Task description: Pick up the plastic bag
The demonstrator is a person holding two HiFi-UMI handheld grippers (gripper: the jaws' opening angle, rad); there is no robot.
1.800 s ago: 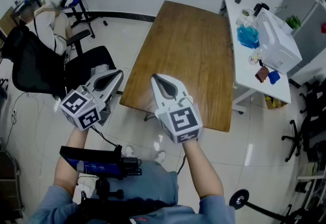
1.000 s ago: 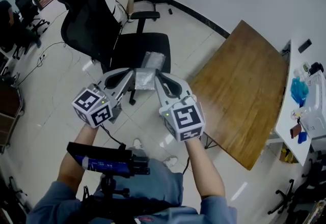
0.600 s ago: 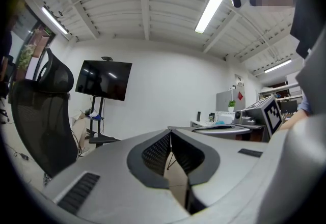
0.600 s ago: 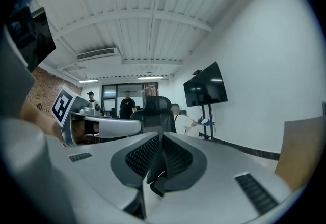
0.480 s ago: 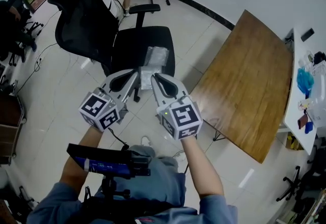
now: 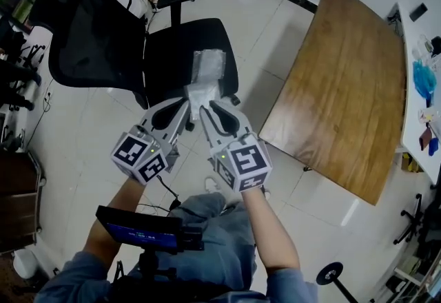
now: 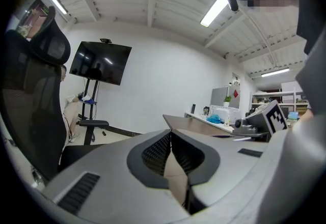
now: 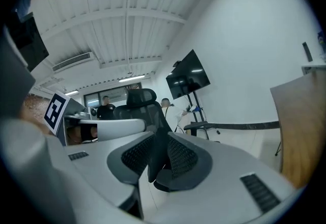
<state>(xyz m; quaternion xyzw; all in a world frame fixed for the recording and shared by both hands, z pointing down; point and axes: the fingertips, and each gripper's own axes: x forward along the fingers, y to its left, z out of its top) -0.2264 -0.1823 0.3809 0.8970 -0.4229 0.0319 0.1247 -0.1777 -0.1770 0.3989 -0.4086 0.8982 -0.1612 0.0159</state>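
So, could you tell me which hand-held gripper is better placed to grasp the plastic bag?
Probably the right hand-held gripper: its jaws have just been opening, nothing between them yet, tip at the plastic bag. The left hand-held gripper is shut.

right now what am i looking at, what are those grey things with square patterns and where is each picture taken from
A person holds a left hand-held gripper and a right hand-held gripper: two-jaw tongs with marker cubes. One picture is from a camera on the person's head, looking down; the other two are from cameras on each hand-held gripper, looking along its jaws. Below them a plastic bag lies on a black office chair, beside a wooden table. Nothing is held: the left jaws are together, and the right ones have just been opening with nothing between them.
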